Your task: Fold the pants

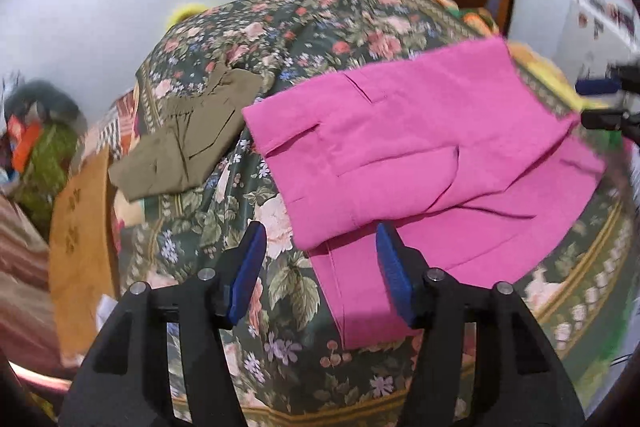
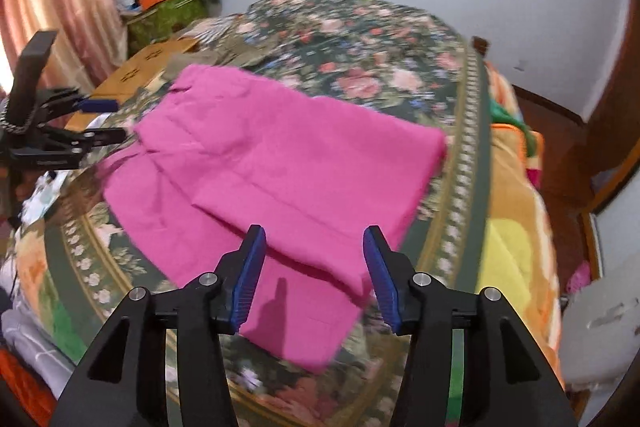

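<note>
Pink pants [image 1: 420, 147] folded once on floral bedspread [image 1: 280, 307]; further fold pending. Left gripper [image 1: 320, 267], right gripper [image 2: 314, 267] agape, empty, above pants.

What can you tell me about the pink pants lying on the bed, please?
The pink pants are plain magenta, of a thin woven-looking cloth, and lie partly folded on the floral bedspread. One layer is folded over the rest, and a single narrower layer sticks out from under it toward both cameras. Seams and a small pleat or tuck show near one end. A few soft creases remain. Only the bedspread touches them: the left gripper and right gripper hover nearby with jaws open, holding nothing.
</note>
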Demonstrator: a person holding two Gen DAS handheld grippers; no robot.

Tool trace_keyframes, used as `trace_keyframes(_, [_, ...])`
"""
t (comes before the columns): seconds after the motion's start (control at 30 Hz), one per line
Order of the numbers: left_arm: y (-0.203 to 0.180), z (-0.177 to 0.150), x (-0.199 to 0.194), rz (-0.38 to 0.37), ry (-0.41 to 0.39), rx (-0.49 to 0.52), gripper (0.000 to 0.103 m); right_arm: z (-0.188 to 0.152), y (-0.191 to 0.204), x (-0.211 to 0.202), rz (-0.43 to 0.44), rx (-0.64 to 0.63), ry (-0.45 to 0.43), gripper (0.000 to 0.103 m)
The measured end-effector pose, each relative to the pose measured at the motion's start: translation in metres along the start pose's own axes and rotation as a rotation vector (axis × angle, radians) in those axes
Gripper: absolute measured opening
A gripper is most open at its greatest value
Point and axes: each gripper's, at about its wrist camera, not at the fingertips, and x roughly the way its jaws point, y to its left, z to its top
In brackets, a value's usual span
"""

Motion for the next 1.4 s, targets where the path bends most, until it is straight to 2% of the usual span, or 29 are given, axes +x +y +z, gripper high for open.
trace_keyframes(0.1, [-0.014, 0.001, 0.015, 0.011, 0.031, 0.082, 0.057, 0.001, 0.011, 0.022, 0.019, -0.037, 0.052, 0.047])
trace_keyframes(0.2, [-0.021, 0.003, 0.019, 0.032, 0.016, 0.128, 0.057, 0.000, 0.018, 0.040, 0.046, -0.057, 0.092, 0.047])
trace_keyframes(0.3, [-0.020, 0.008, 0.024, 0.017, 0.012, 0.137, 0.057, -0.003, 0.023, 0.057, 0.055, -0.084, 0.128, 0.047])
trace_keyframes(0.37, [-0.020, 0.013, 0.027, 0.013, 0.006, 0.142, 0.056, -0.002, 0.024, 0.062, 0.064, -0.086, 0.121, 0.047])
trace_keyframes(0.4, [-0.020, 0.014, 0.028, 0.012, 0.001, 0.143, 0.054, -0.001, 0.023, 0.063, 0.071, -0.084, 0.113, 0.047])
trace_keyframes(0.47, [-0.019, 0.018, 0.031, 0.001, 0.001, 0.137, 0.040, 0.002, 0.022, 0.066, 0.077, -0.079, 0.111, 0.046])
trace_keyframes(0.5, [-0.020, 0.020, 0.032, 0.000, 0.001, 0.133, 0.036, 0.003, 0.022, 0.067, 0.076, -0.076, 0.107, 0.043])
trace_keyframes(0.57, [-0.020, 0.023, 0.033, 0.026, -0.009, 0.123, 0.019, 0.005, 0.022, 0.068, 0.072, -0.074, 0.092, 0.015])
trace_keyframes(0.67, [-0.015, 0.027, 0.032, 0.024, -0.015, 0.083, 0.015, 0.010, 0.021, 0.066, 0.069, -0.063, 0.070, 0.007])
trace_keyframes(0.8, [-0.009, 0.031, 0.015, 0.035, -0.058, 0.044, 0.014, 0.015, 0.023, 0.049, 0.058, -0.063, 0.020, 0.006])
trace_keyframes(1.1, [-0.008, 0.021, -0.039, -0.005, -0.125, 0.019, 0.013, 0.015, 0.031, 0.001, 0.062, -0.067, -0.048, 0.005])
trace_keyframes(1.23, [-0.014, 0.008, -0.046, -0.039, -0.106, 0.004, 0.013, 0.006, 0.038, -0.008, 0.058, -0.075, -0.049, 0.005])
trace_keyframes(1.4, [-0.025, -0.012, -0.030, -0.070, -0.011, -0.010, 0.013, -0.015, 0.040, 0.004, 0.048, -0.062, 0.007, 0.006])
